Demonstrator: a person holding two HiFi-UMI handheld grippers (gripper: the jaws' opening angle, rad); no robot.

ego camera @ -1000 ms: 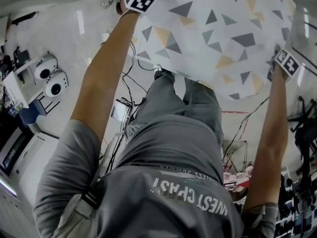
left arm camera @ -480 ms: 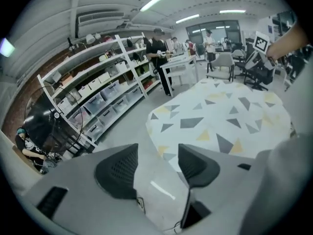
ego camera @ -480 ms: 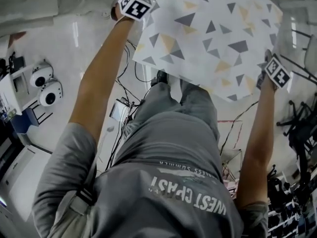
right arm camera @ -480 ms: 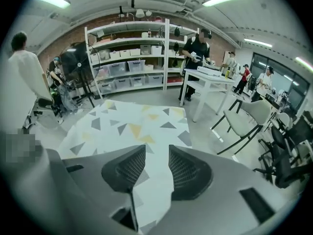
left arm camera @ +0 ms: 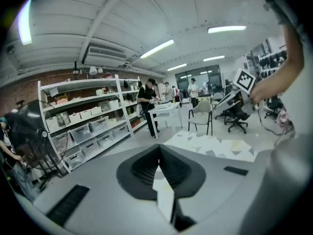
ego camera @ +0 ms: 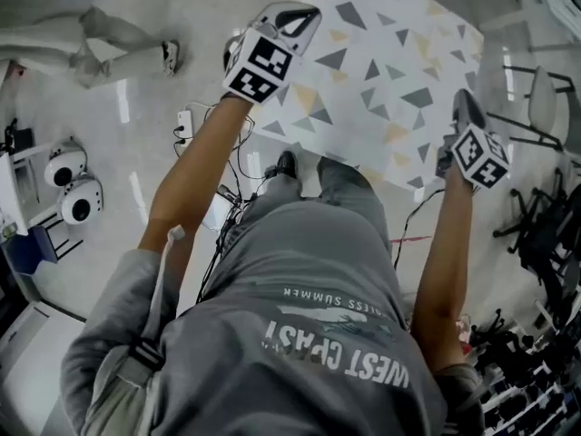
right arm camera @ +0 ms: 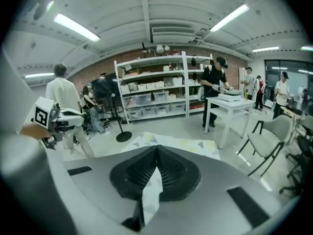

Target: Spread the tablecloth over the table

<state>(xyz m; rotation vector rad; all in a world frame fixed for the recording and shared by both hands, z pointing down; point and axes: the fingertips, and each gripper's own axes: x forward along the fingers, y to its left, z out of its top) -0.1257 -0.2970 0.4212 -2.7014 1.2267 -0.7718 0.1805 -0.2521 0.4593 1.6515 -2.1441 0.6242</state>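
Pale shiny floor (ego camera: 100, 171) takes up most of the head view, and stretched out above it in front of the person is the tablecloth (ego camera: 381, 71), white with grey and yellow triangles. It's pinched on its left and right sides and runs away from the person, with the near edge hanging just in front of their legs. Can't tell what's under the far part. The person's grey shirt (ego camera: 309, 334) fills the bottom of that view, both arms reaching forward.

The right gripper view has a big white shelf rack (right arm camera: 156, 87) full of bins against a brick wall. There's also a white bench (right arm camera: 230, 104) with someone standing at it, and a grey chair (right arm camera: 269, 141) nearer in. Black cables (ego camera: 238, 166) lie on the floor by the person's feet.

The left tool (ego camera: 292, 18) is on the cloth's left side. Its jaws have just been closing and are clamped tight on a strip of the cloth, which pokes back between them in the left gripper view. Same deal for the right tool (ego camera: 463, 107) on the right side: just been closing, pinching a fold of cloth. The two are well apart, with the cloth spanning between them
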